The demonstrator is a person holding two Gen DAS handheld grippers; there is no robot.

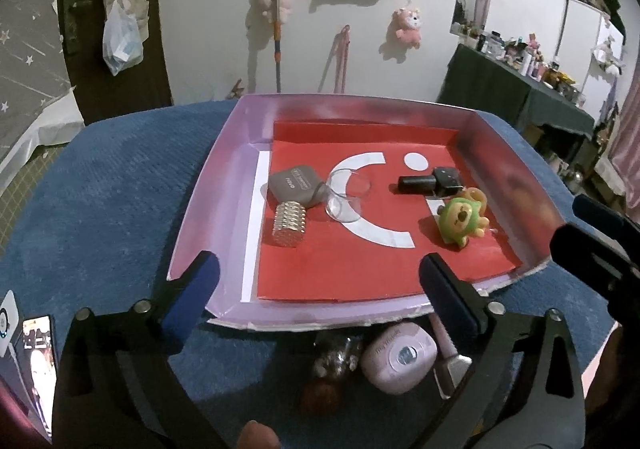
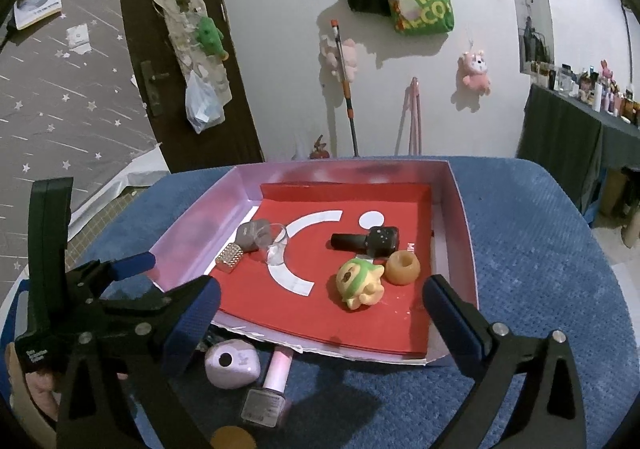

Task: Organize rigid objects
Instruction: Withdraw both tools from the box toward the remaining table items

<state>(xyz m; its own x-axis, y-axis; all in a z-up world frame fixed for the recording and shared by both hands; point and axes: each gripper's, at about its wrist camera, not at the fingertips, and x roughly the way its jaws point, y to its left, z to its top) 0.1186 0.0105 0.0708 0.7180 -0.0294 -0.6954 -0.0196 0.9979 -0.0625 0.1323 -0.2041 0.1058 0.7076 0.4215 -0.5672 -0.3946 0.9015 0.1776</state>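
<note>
Both grippers wide & empty, left gripper [image 1: 320,289] & right gripper [image 2: 320,313] hovering at near edge of pink tray [image 1: 208,185], prob. btwn picks: green toy [image 2: 358,283], black polish bottle [image 2: 366,241] lie ahead inside, pink polish bottle [image 2: 272,385] below jaws outside.

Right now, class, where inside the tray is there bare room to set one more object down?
The near red strip of the tray, in front of the silver block and green toy, is free, as is the far strip behind the black bottle. The middle row is crowded.
</note>
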